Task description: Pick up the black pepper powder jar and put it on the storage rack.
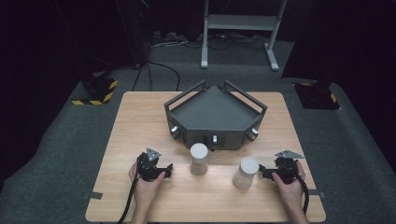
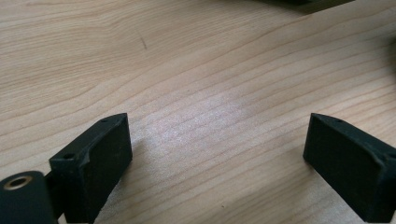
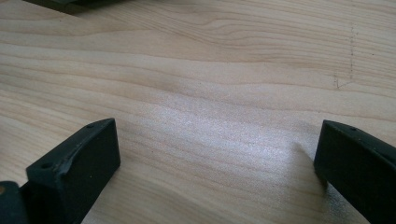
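Flanking pale frosted cylinders [image 1: 199,158], black grippers [image 1: 161,172].

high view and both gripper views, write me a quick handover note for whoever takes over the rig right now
Left gripper: open, nothing between its fingers, low over bare wood.
Right gripper: open, nothing held, fingers also over bare wood.
Two pale cylindrical containers stand upright on the table: left container between the grippers, right container just beside the right gripper.
Dark tray sits behind them, looks empty.
Done: nothing grasped yet.
Left: probably pick up each container; the tray seems the likely place for them.
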